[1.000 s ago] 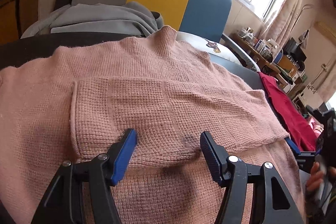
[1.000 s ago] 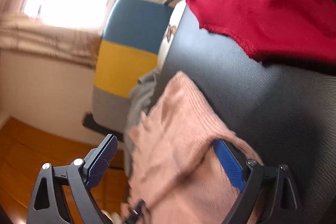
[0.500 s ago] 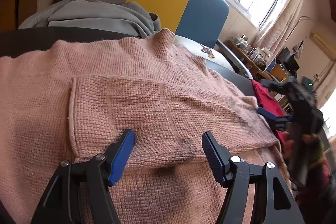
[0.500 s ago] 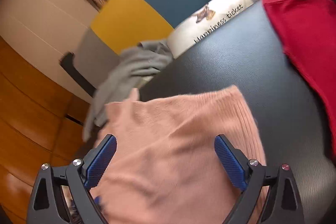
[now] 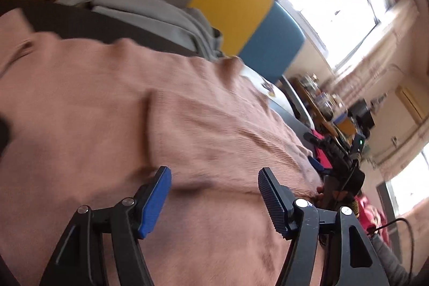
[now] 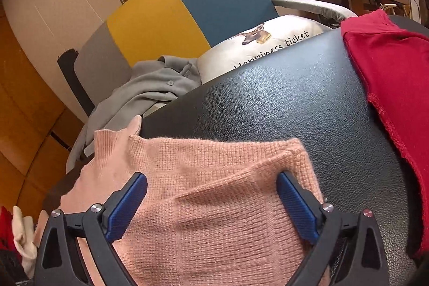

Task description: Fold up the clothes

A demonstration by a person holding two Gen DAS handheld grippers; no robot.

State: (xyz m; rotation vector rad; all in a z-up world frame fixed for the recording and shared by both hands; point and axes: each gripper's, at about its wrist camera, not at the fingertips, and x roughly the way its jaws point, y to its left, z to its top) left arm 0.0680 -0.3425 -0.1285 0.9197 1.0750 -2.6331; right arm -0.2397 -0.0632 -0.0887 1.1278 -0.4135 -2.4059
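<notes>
Both tongs, left (image 5: 214, 195) and right (image 6: 211, 203), spread wide over pink sweater (image 6: 214, 205).

Item count: three garments, one cushion, one chair, one worktop.

Garments, 3: one pink knit sweater (image 6: 214, 195) on the black worktop (image 6: 281, 103); one red garment (image 6: 388, 66) on the same worktop; one grey garment (image 6: 150, 90) on the chair (image 6: 187, 7). Cushions, 1: one white printed cushion (image 6: 257, 44) on the chair. Chairs, 1, upholstered in three colour panels: grey, yellow, blue.
</notes>
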